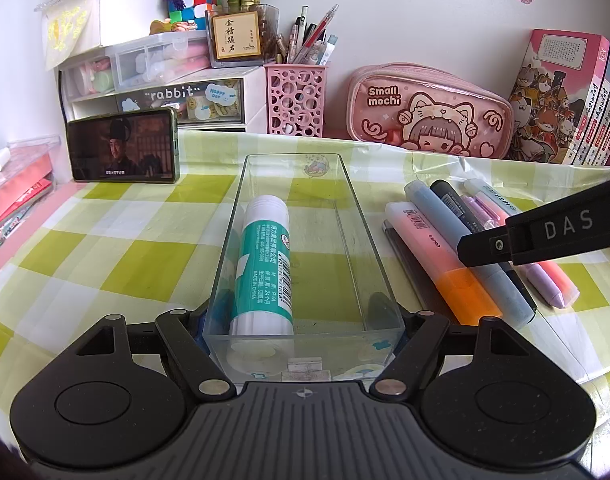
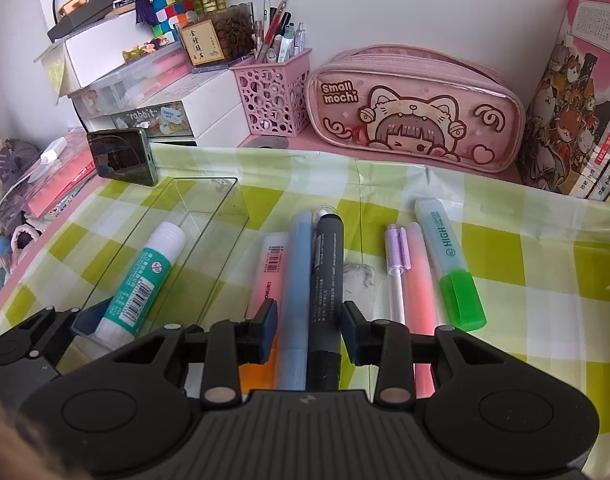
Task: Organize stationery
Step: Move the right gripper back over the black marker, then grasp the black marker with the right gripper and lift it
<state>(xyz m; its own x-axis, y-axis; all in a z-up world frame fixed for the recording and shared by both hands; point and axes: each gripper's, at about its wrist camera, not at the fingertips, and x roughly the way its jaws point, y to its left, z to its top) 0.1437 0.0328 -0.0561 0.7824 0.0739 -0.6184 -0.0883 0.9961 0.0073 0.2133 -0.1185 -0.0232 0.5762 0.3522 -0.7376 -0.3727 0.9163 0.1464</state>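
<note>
A clear plastic tray (image 1: 347, 216) lies lengthwise on the green-and-white checked cloth (image 1: 117, 248), and the left gripper (image 1: 303, 322) clamps its near end, one pad pressed against each long wall. Inside the tray a glue stick (image 1: 265, 264) with a teal label lies along the left wall, its white cap pointing away.

To the right of the tray a row of pens lies side by side on the cloth: a pink-and-orange highlighter (image 2: 267, 280), a pale blue marker (image 2: 297, 288), a black marker (image 2: 325, 280), a thin lilac pen (image 2: 397, 272), a pink marker (image 2: 419, 292) and, far right, a green-capped highlighter (image 2: 449, 264). A small marbled eraser (image 2: 359, 284) lies between the black marker and the lilac pen.

The right gripper (image 2: 308, 322) hangs low over this row, its jaws set narrowly, one either side of the blue and black markers together. The pads look just clear of both; I cannot tell for sure whether they touch.

Along the far wall stand a phone (image 1: 123, 145) propped on its side, a pink pen cup (image 1: 296, 100), a pink pencil case (image 1: 429, 114) and some books (image 1: 561, 100).
</note>
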